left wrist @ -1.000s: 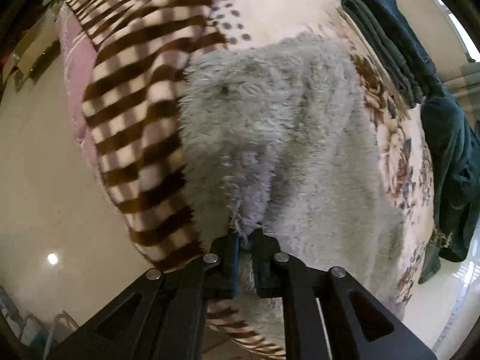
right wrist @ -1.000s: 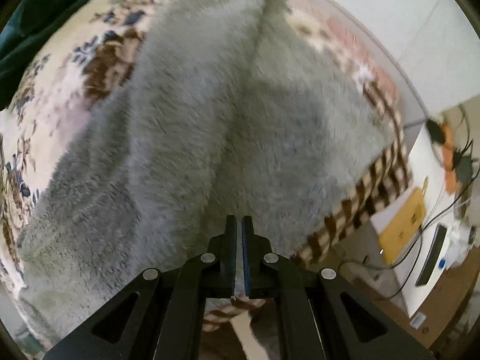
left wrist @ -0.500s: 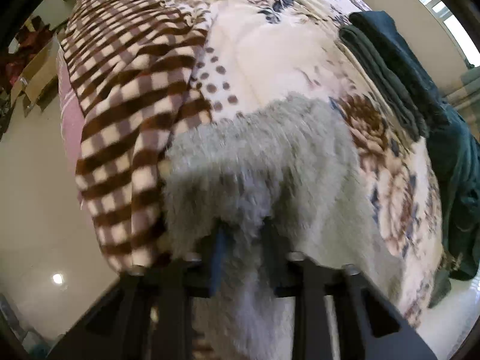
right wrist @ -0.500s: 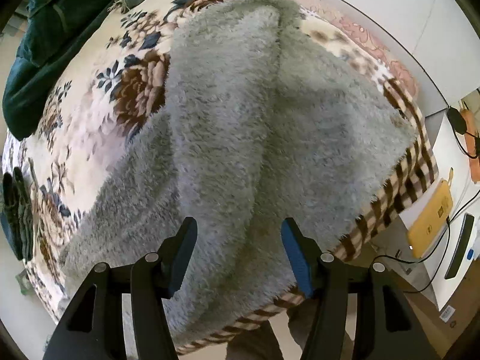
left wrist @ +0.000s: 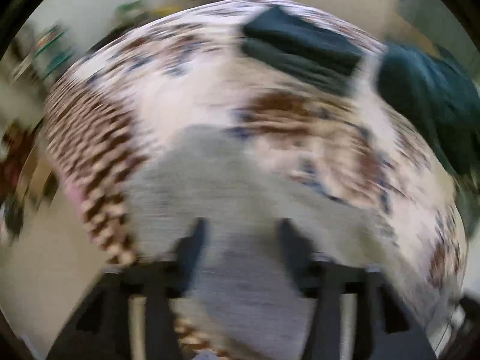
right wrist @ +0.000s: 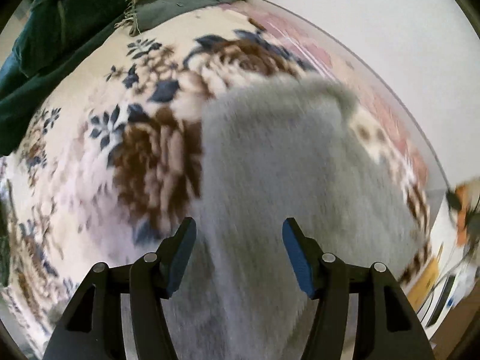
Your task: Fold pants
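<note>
Fuzzy grey fleece pants, seemingly plush floral blanket

The fluffy grey fleece pants lie folded into a thick, compact bundle on the floral blanket near the bed's edge, its long straight side running away from the right wrist camera and its far corner rounded, while the left wrist view shows the pile only as a motion-blurred grey patch.

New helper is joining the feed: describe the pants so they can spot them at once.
Find the bed with the floral blanket. The pants lie on its near part, right ahead of both open grippers. They are pale grey, plain and fluffy, unlike the folded dark clothes farther back.
</note>
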Available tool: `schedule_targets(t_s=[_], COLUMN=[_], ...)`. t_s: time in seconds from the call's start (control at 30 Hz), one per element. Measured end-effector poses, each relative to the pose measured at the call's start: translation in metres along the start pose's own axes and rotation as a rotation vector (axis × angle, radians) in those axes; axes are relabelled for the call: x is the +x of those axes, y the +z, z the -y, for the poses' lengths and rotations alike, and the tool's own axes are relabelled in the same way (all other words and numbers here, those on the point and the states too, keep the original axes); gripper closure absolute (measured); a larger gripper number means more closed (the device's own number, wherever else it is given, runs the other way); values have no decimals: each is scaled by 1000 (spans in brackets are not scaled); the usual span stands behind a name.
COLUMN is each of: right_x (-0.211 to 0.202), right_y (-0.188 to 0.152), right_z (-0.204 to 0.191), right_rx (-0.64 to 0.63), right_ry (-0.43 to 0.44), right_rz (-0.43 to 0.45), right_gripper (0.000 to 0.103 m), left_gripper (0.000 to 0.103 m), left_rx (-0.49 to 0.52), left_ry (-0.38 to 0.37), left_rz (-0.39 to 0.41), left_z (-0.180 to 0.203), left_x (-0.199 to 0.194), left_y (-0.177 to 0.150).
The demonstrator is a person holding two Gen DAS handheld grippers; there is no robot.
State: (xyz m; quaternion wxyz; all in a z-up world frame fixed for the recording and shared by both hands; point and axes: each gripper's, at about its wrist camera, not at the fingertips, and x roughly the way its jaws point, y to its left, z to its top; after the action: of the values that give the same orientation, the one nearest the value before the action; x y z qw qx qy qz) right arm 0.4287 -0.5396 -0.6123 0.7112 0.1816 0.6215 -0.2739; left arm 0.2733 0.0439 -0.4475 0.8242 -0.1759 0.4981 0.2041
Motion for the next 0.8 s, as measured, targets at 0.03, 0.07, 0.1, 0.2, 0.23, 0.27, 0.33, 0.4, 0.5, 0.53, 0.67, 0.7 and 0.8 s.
schedule_targets(t_s=[0.03, 0.07, 0.1, 0.2, 0.23, 0.27, 0.33, 0.4, 0.5, 0.53, 0.67, 0.7, 0.8], right_x=[9, 16, 24, 45, 50, 51, 47, 31, -1, -15, -45, -46, -33], right_y=[10, 17, 22, 28, 27, 27, 25, 24, 19, 16, -9, -16, -45], right_z=[-8, -12, -18, -28, -30, -28, -21, 0, 44, 67, 150, 169, 225], right_rx=[-36, -59, -83, -156, -192, -204, -227, -195, -93, -39, 156, 203, 343], right_ry=[-31, -47, -56, -78, -95, -96, -100, -63, -4, 19, 46, 50, 55], right_rz=[-1, -4, -14, -42, -51, -49, -22, 28, 92, 111, 135, 126, 58], right_gripper=[41, 41, 41, 41, 41, 52, 85, 94, 95, 95, 95, 96, 96], left_gripper=[29, 29, 29, 29, 29, 29, 29, 29, 29, 29, 29, 29, 29], left_rx=[33, 85, 111, 195, 229, 261, 309, 361, 413, 424, 445, 446, 447], left_ry=[-21, -51, -65, -123, -135, -146, -177, -200, -221, -229, -249, -251, -252], left_rz=[-2, -20, -36, -69, -71, -76, -88, -96, -103, -112, -142, -149, -175], left_z=[17, 44, 62, 119, 135, 151, 176, 196, 212, 213, 218, 218, 219], left_x=[2, 8, 12, 23, 25, 25, 23, 16, 7, 4, -8, -10, -10], left_y=[-3, -8, -12, -28, -35, -40, -49, -61, -73, -77, -89, -92, -102])
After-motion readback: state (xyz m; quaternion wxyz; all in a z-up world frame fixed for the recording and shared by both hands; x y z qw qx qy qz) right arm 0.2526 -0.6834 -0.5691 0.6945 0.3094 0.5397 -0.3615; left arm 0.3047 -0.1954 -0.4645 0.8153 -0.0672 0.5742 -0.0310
